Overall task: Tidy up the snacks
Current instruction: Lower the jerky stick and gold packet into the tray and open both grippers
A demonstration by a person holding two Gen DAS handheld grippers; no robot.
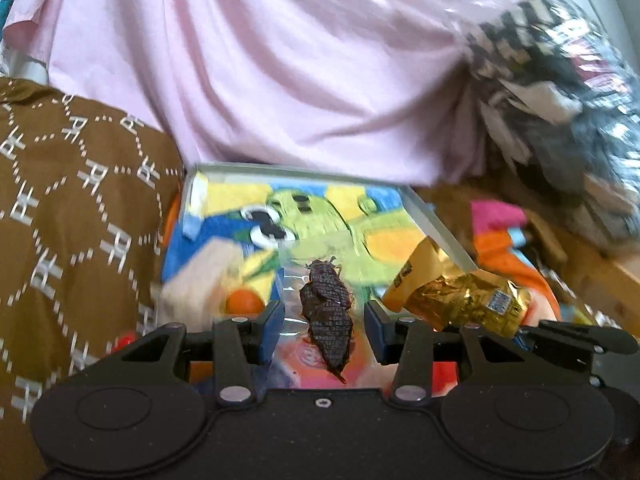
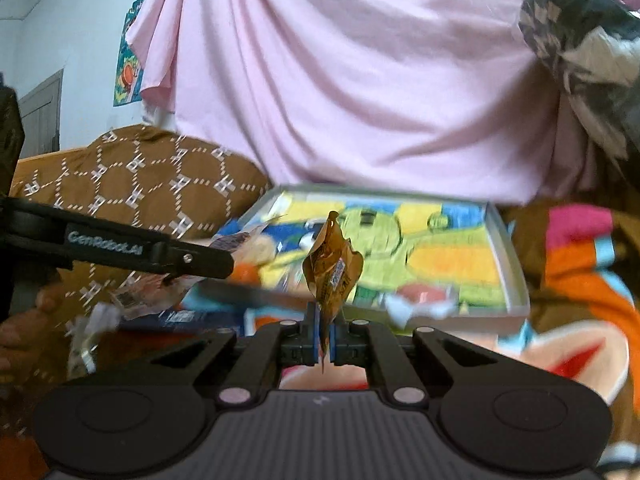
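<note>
The left gripper [image 1: 324,320] has its two blue-padded fingers spread well apart. Between them, touching neither pad, hangs or lies a dark brown dried snack in a clear wrapper [image 1: 327,312] – whether it rests on the surface below cannot be told from this blurred view. Just ahead of the fingers sits a shallow white tray [image 1: 434,222] lined with a bright cartoon print in yellow, green and blue. A pale, blurred packet [image 1: 204,280] lies at the tray's near left corner, just beyond the left finger.

The right gripper [image 2: 326,340] is closed tight on the lower end of a crinkled gold foil snack packet [image 2: 332,268], which stands upright out of the clamped fingers. In the left wrist view the same gold packet [image 1: 460,300] shows just to the right of the left gripper's right finger, at the tray's near right edge. From the right wrist view the left gripper's black arm [image 2: 120,248] reaches in from the left – beneath it lie several loose wrappers [image 2: 136,300], blurred.

Beyond the tray hangs a pink cloth [image 1: 280,60]. To the left is a brown patterned cushion [image 1: 72,208]; to the right, a plastic bag with a black-and-white pattern [image 1: 560,100].
</note>
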